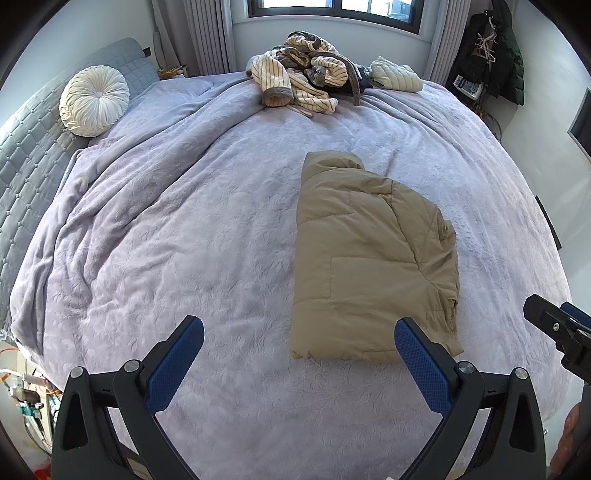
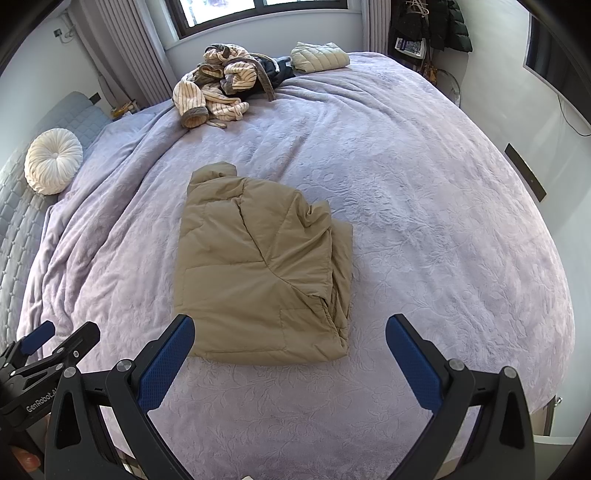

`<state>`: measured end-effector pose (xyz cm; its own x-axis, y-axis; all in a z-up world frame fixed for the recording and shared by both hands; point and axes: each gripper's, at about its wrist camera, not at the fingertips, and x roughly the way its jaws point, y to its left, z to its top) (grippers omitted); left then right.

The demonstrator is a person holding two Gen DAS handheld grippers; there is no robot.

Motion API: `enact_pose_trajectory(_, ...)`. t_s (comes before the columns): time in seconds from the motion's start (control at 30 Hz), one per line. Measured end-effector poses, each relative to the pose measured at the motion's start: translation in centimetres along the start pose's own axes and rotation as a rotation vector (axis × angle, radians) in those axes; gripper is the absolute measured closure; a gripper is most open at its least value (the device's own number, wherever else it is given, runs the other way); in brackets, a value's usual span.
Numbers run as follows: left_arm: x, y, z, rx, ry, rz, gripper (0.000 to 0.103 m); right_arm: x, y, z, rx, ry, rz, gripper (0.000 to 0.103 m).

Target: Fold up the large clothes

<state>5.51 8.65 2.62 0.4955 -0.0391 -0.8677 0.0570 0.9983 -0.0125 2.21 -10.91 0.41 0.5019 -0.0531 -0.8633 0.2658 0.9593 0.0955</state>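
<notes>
Your left gripper (image 1: 299, 334) has its two blue-padded fingers (image 1: 176, 363) spread wide, grasping nothing, hanging above the bed (image 1: 184, 240) near its near edge. Your right gripper (image 2: 290, 330) is spread just as wide, also holding nothing, and it hangs beside the left one over the same edge; each gripper shows at the margin of the other's view. Between and just beyond the fingertips lies the jacket (image 2: 258, 273), a tan padded one, folded into a compact, roughly rectangular bundle with its collar end pointing toward the far edge of the bed. It rests flat on the lilac blanket (image 2: 424, 221), in the middle of the bed and closer to the near edge than the far one. Neither gripper touches it. At the far edge of the bed, under the window (image 1: 332, 11), sits a heap (image 1: 299, 75) of crumpled cream striped clothing with grey trim, and just beside it a pale quilted garment (image 1: 397, 75), folded. A round white pleated cushion (image 1: 94, 99) leans against the grey quilted headboard (image 1: 33, 155) on the bed's left side. Dark coats (image 1: 502, 55) hang in the room's far right corner.
</notes>
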Motion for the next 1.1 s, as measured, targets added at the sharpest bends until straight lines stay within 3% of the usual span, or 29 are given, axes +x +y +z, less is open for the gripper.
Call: enact_pose_trajectory(1.1,0.33,-0.19,0.63,0.019,-0.013,-0.015,0.0,-0.03,-0.03,-0.02,0.002,0.0,0.002,0.0)
